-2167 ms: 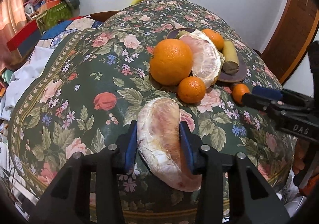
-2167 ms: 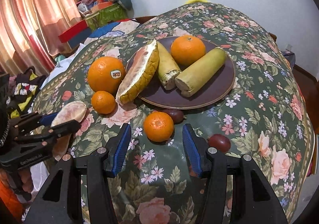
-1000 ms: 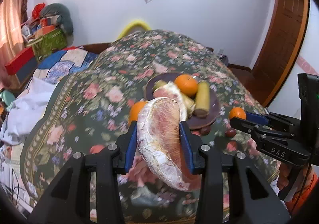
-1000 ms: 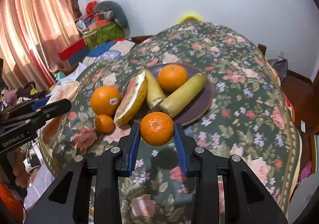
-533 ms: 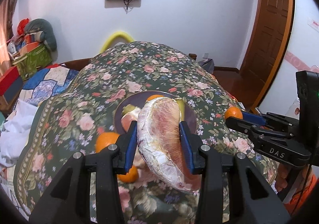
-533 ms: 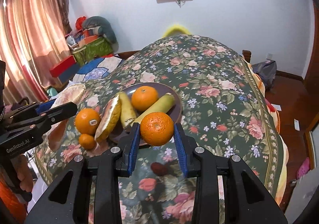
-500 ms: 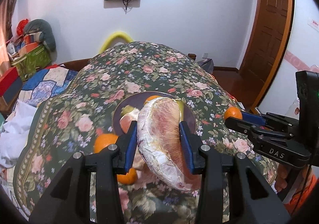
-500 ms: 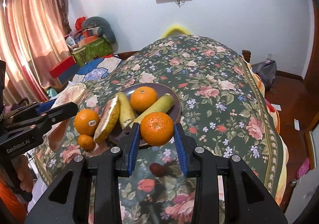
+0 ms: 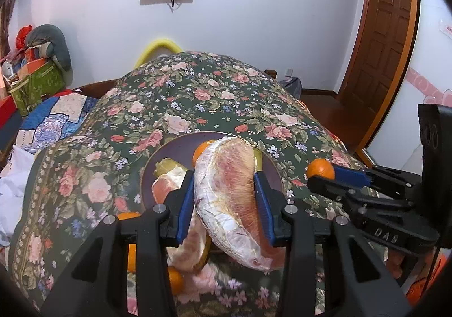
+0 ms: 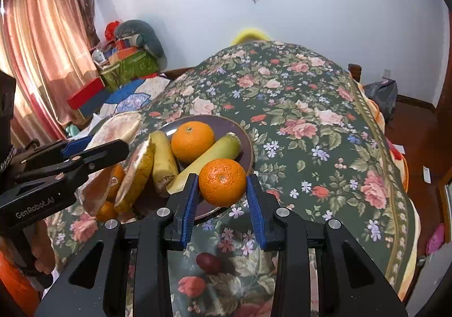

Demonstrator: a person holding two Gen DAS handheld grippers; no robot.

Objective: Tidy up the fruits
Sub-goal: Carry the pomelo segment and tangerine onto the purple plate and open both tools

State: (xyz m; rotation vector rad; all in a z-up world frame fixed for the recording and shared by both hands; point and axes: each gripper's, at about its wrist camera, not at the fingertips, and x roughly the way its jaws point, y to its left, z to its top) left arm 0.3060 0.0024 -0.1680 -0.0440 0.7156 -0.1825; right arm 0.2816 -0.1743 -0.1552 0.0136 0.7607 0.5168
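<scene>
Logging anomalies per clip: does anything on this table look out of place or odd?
Mildly. A pomelo wedge overhangs the plate rim, and a dark red fruit and two oranges lie loose on the tablecloth. Nothing looks spilled or damaged.

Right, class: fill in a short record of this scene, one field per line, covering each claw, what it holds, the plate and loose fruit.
left claw: shut on peeled pomelo piece, held above the plate
right claw: shut on small orange, at the plate's near edge
plate: brown; holds an orange, two yellow-green fruits, a pomelo wedge
loose fruit: dark red fruit on the floral cloth
</scene>
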